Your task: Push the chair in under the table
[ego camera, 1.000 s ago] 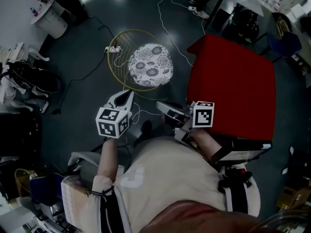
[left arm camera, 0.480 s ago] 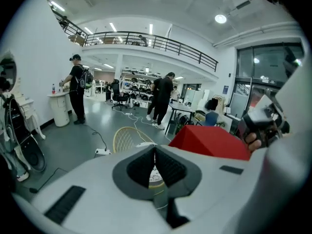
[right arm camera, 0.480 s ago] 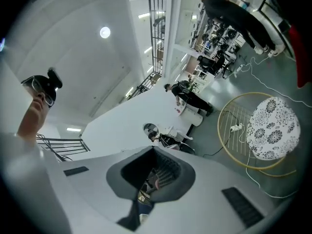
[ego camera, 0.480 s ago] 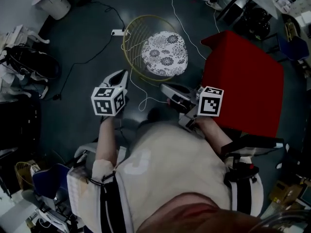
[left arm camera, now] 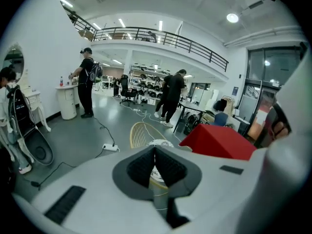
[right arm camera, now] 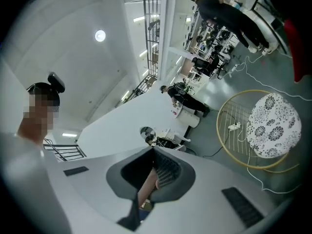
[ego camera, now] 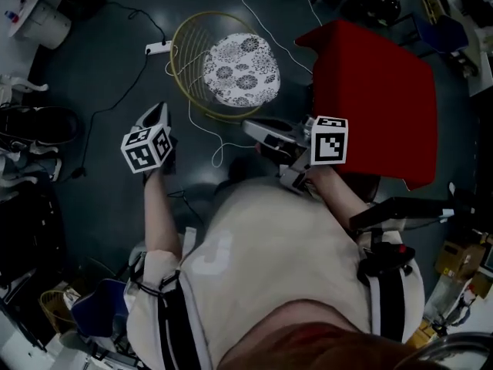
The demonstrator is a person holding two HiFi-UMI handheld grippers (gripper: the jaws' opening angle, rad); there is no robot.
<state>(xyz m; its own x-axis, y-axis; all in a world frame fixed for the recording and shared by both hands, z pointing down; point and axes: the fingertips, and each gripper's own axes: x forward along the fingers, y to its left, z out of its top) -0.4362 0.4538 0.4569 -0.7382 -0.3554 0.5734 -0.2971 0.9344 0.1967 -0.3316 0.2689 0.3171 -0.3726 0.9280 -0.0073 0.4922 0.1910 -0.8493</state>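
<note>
Approach step: the chair (ego camera: 235, 68) stands beside the red surface (ego camera: 377, 91), not under it; the left hand-held gripper (ego camera: 159, 114) and right hand-held gripper (ego camera: 254, 128), jaws together and empty, sit clear of it; the next move likely needs contact on the chair, pushing toward the surface.

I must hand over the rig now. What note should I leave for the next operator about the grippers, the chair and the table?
Left gripper: shut, empty, over the floor left of the chair.
Right gripper: shut, empty, close to the chair's rim, pointing past it.
Chair: on the floor beside the red table, with a gap between them.
Done: nothing; the chair is not under the table.
Left: set the grippers on the chair and push it under.
</note>
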